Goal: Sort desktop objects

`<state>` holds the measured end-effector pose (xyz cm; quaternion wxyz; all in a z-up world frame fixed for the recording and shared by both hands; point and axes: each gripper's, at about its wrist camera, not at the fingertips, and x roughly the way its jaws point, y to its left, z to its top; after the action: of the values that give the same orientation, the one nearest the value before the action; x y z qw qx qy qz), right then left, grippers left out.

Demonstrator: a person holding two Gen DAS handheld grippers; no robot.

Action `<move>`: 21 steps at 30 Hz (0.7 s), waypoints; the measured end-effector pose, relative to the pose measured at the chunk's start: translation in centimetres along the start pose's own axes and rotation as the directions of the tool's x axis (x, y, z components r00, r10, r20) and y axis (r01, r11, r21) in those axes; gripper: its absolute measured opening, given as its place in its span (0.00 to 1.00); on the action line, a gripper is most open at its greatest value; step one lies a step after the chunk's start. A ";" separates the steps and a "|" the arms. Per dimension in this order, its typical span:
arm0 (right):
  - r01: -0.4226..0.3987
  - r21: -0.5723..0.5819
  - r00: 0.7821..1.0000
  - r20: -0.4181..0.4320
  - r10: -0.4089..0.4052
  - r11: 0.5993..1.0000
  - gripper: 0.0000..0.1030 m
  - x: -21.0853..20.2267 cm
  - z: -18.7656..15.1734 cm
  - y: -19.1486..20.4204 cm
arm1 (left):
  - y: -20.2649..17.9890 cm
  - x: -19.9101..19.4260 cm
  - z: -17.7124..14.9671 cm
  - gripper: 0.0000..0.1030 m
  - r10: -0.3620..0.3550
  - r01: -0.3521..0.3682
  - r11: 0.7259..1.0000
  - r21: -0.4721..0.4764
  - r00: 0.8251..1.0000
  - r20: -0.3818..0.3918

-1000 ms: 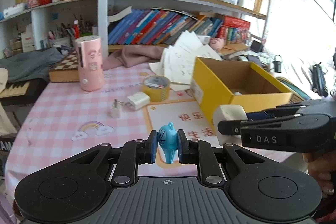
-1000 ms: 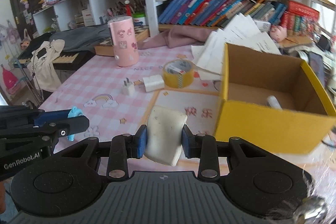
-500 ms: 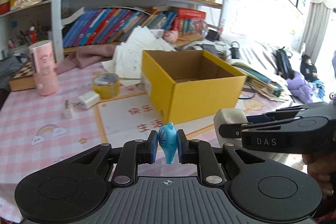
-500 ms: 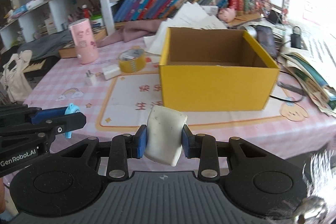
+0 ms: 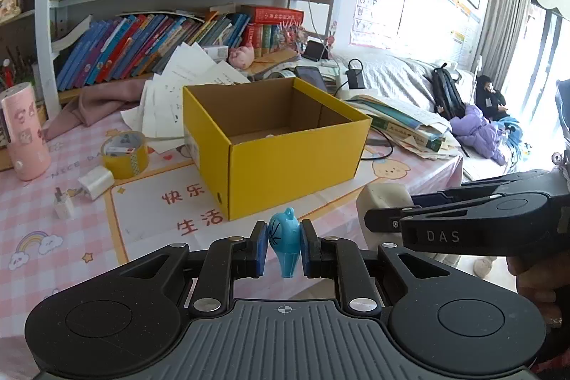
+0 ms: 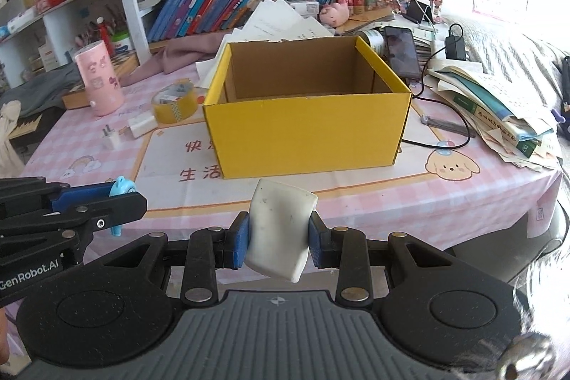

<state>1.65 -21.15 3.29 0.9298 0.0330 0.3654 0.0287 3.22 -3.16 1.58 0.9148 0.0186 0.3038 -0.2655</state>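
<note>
My left gripper (image 5: 284, 246) is shut on a small blue whistle-shaped toy (image 5: 285, 237), held above the table's near edge. In the right wrist view that toy (image 6: 122, 187) shows at the left, between the left gripper's jaws. My right gripper (image 6: 278, 237) is shut on a white rounded block (image 6: 279, 227), which also shows at the right of the left wrist view as the white block (image 5: 381, 198). An open yellow cardboard box (image 5: 281, 145) stands ahead of both grippers; in the right wrist view the box (image 6: 306, 127) is straight in front. Something small and white lies on its floor.
On the pink checked table lie a yellow tape roll (image 6: 174, 102), a white charger (image 6: 142, 127), a small white plug (image 6: 113, 138) and a pink cylinder (image 6: 99, 82). Loose papers (image 5: 188, 84) lie behind the box, stacked books (image 6: 498, 105) and a cable to its right. Bookshelves stand behind.
Both grippers have swung to the right with their objects still held. The yellow box has come from the right side of each view to the middle.
</note>
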 end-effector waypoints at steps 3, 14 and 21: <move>0.001 0.001 1.000 0.003 -0.001 1.000 0.31 0.3 0.4 -0.3 | -0.1 0.4 0.3 0.17 0.001 -0.001 1.000 0.000 1.000 0.000; 0.022 0.016 1.000 -0.014 -0.022 1.000 0.31 1.3 1.1 -1.6 | -0.6 2.4 1.3 0.17 -0.025 0.025 1.000 0.014 1.000 -0.012; 0.045 0.045 0.999 -0.027 -0.043 0.998 0.30 1.9 1.2 -2.9 | -1.2 3.9 1.7 0.17 -0.056 0.058 0.998 0.041 0.998 -0.033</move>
<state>3.94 -23.95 2.67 0.9245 0.0458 0.3785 0.0003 6.18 -6.41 0.95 0.9013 0.0331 0.3132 -0.2975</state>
